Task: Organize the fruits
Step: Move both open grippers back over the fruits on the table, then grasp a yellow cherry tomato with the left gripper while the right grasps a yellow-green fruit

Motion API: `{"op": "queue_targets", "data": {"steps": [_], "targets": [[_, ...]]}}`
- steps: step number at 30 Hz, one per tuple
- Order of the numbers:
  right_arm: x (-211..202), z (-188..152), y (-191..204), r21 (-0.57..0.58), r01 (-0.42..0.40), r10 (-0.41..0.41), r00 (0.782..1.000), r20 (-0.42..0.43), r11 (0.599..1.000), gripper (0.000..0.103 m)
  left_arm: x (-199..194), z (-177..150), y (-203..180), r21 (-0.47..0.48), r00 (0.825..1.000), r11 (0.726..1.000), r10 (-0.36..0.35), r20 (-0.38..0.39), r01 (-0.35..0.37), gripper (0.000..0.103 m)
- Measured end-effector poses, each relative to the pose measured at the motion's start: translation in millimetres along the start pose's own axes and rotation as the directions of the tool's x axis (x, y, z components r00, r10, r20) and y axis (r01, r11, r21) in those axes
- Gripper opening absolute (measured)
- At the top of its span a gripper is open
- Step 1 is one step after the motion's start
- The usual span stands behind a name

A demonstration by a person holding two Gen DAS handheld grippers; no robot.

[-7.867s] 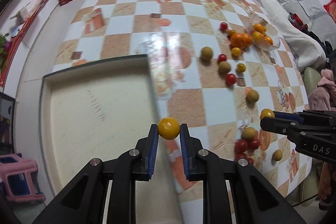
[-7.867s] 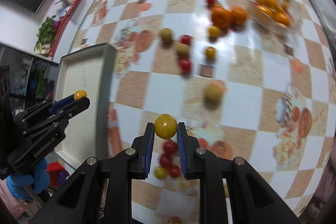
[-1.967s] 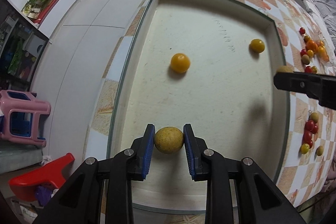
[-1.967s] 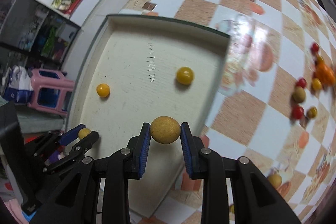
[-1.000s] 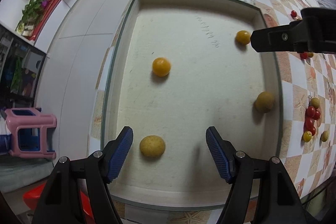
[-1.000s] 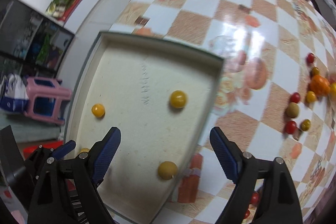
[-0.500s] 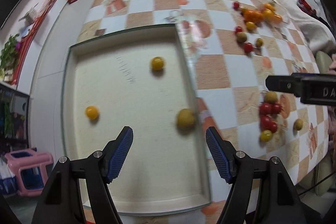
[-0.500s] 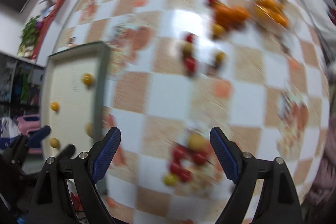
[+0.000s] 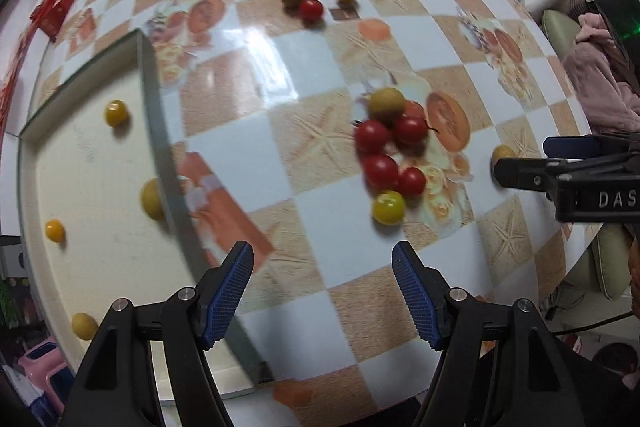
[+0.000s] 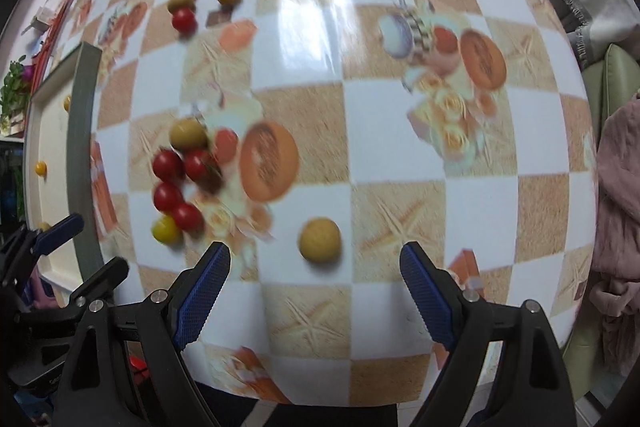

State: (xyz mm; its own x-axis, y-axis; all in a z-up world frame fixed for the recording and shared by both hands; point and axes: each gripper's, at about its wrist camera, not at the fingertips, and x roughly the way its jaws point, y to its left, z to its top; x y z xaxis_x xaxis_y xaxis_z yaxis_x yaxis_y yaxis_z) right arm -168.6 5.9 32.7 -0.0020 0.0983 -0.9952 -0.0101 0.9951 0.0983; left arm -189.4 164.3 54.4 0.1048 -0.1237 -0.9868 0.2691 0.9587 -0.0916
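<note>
Here, the round tan-yellow fruit (image 10: 320,240) is seen just ahead of the wide-open, empty right gripper (image 10: 316,273), between its fingers, nearer than the equally open, empty left gripper (image 9: 323,277).

Bright, even indoor light from overhead. White glare patch on glossy tablecloth (image 9: 272,67), also in right wrist view (image 10: 312,7). Soft short shadows under fruit. Strong fisheye bending; table edges curve, corners go black. Motion blur heavy in right wrist view: red tomatoes (image 10: 176,179) and printed pattern smeared. Left wrist view sharper at centre, tray rim (image 9: 160,131) blurred. Far background soft, dim at corners.
</note>
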Motion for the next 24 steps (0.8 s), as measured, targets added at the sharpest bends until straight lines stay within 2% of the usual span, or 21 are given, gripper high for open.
{"op": "queue_targets", "data": {"steps": [5, 8, 10, 12, 17, 19, 21, 24], "targets": [[8, -6, -4, -0.031, -0.01, 0.01, 1.0, -0.005, 0.999, 0.089, 15, 7, -15, 0.005, 1.0, 1.0, 0.0, -0.021, 0.0, 0.073], [11, -3, -7, -0.037, -0.017, 0.017, 1.0, -0.001, 0.999, 0.079, 22, 13, -20, 0.003, 1.0, 1.0, 0.006, -0.024, -0.006, 0.073], [16, 0, -7, -0.04, -0.026, 0.026, 1.0, -0.011, 0.999, 0.067, 25, 16, -23, 0.003, 1.0, 1.0, 0.011, -0.027, -0.011, 0.073], [21, 1, -9, -0.048, -0.034, 0.033, 0.999, -0.02, 0.998, 0.063, 31, 18, -25, 0.002, 0.999, 1.0, 0.017, -0.038, -0.017, 0.073], [30, 11, -14, -0.072, -0.036, 0.035, 0.999, -0.021, 0.997, 0.062, 36, 22, -28, -0.003, 0.999, 1.0, 0.022, -0.039, -0.022, 0.073], [30, 14, -13, -0.076, -0.038, 0.036, 0.999, -0.02, 0.996, 0.054, 39, 23, -30, -0.002, 0.999, 1.0, 0.025, -0.045, -0.025, 0.062], [30, 15, -7, -0.086, -0.033, 0.032, 0.999, -0.021, 0.996, 0.047, 42, 25, -37, 0.002, 0.998, 0.999, 0.039, -0.047, -0.039, 0.062], [30, 14, 5, -0.099, -0.019, 0.017, 1.0, -0.022, 0.995, 0.041, 43, 25, -40, 0.008, 0.997, 0.998, 0.066, -0.05, -0.066, 0.054]]}}
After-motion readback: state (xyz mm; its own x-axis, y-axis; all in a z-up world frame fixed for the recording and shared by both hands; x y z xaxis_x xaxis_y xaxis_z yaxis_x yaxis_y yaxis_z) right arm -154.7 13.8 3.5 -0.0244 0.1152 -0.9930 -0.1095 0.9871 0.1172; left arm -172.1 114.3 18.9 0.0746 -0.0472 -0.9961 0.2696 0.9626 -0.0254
